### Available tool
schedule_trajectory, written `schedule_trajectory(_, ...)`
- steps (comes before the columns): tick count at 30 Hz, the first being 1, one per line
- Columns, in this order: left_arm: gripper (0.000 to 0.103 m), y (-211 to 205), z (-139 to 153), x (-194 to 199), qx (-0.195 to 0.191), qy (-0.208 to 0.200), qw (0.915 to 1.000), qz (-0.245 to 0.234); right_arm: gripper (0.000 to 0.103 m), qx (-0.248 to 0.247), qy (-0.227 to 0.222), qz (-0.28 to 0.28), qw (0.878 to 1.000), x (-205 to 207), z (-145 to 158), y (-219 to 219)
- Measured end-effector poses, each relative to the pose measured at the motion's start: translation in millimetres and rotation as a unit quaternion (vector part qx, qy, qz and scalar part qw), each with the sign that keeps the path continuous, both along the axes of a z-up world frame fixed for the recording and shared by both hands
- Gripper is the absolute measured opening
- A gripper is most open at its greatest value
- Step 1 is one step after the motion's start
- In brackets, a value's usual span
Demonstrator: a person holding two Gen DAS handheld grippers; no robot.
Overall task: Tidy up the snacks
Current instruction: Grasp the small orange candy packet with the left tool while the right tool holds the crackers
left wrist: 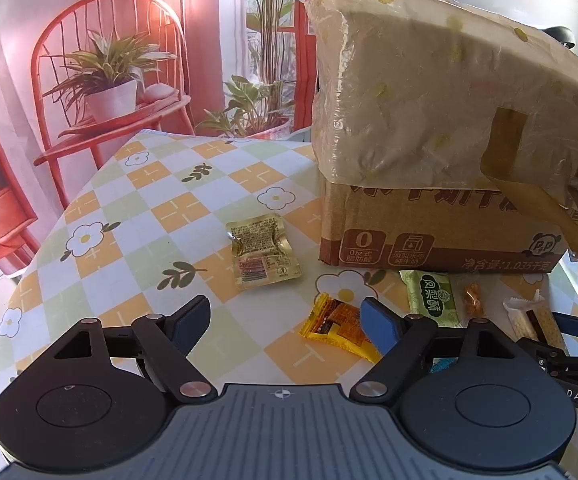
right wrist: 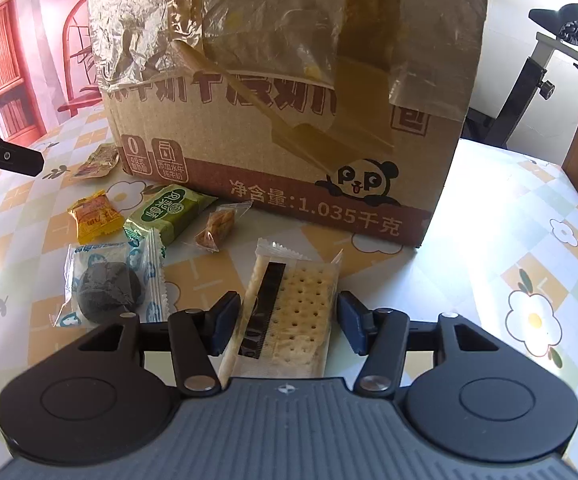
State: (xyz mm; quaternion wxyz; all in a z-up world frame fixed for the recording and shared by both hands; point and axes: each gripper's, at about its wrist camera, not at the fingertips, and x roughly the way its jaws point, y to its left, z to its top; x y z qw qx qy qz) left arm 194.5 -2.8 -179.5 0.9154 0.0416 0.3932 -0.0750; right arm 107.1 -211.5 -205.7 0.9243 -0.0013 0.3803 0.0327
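Observation:
Several wrapped snacks lie on the checked tablecloth before a cardboard box (right wrist: 289, 120). My right gripper (right wrist: 285, 322) is open, its fingers either side of a clear cracker packet (right wrist: 289, 312) lying flat. To its left are a dark round cake packet (right wrist: 109, 284), a green packet (right wrist: 169, 212), an orange-yellow candy (right wrist: 95, 214) and a small nut packet (right wrist: 217, 226). My left gripper (left wrist: 287, 326) is open and empty, hovering above the orange-yellow candy (left wrist: 337, 324). A gold sachet (left wrist: 263, 250) lies ahead of it; the green packet (left wrist: 433, 300) is to the right.
The box (left wrist: 441, 216) has a plastic-wrapped top and loose tape. The table edge curves off at left (left wrist: 29, 264). An exercise bike (right wrist: 549, 60) stands beyond the table's far right. My right gripper's arm shows at the left wrist view's right edge (left wrist: 577, 328).

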Motion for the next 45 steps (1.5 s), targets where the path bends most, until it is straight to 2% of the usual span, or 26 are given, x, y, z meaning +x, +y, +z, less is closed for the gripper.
schedule_trajectory(6,0.073,2,-13,-1,-0.030,0.033,0.9990,0.008,0.050,0.004,-0.036,-0.015,0.999,-15,-6,-8)
schedule_trajectory(10,0.069,-11,-9,1,-0.066,0.040,0.9969,-0.015,0.050,0.008,-0.041,-0.017,0.999,-14,-7,-9)
schedule_trajectory(13,0.065,-37,-9,4,-0.062,0.029,0.9969,-0.039,0.049,0.008,-0.045,-0.032,0.998,-16,-7,-13)
schedule_trajectory(17,0.058,-81,-18,7,-0.044,0.026,0.9942,-0.094,0.049,0.033,-0.052,-0.055,0.997,-19,-7,-23)
schedule_trajectory(19,0.046,-97,-25,11,-0.039,0.033,0.9925,-0.111,0.049,0.045,-0.056,-0.062,0.996,-22,-6,-27)
schedule_trajectory(21,0.039,-110,-29,15,-0.043,0.038,0.9904,-0.126,0.049,0.051,-0.061,-0.068,0.995,-24,-5,-30)
schedule_trajectory(25,0.033,-130,-35,21,-0.055,0.049,0.9855,-0.153,0.049,0.061,-0.067,-0.070,0.993,-27,-5,-32)
schedule_trajectory(36,0.031,-161,-64,37,-0.011,0.067,0.9873,-0.143,0.049,0.076,-0.069,-0.066,0.993,-29,-6,-32)
schedule_trajectory(38,0.029,-170,-72,42,-0.005,0.064,0.9883,-0.138,0.049,0.077,-0.069,-0.067,0.992,-29,-6,-33)
schedule_trajectory(42,0.019,-173,-75,45,0.004,0.064,0.9898,-0.127,0.049,0.077,-0.069,-0.066,0.992,-29,-6,-34)
schedule_trajectory(45,0.018,-169,-72,39,0.010,0.061,0.9914,-0.116,0.049,0.078,-0.067,-0.065,0.993,-28,-6,-33)
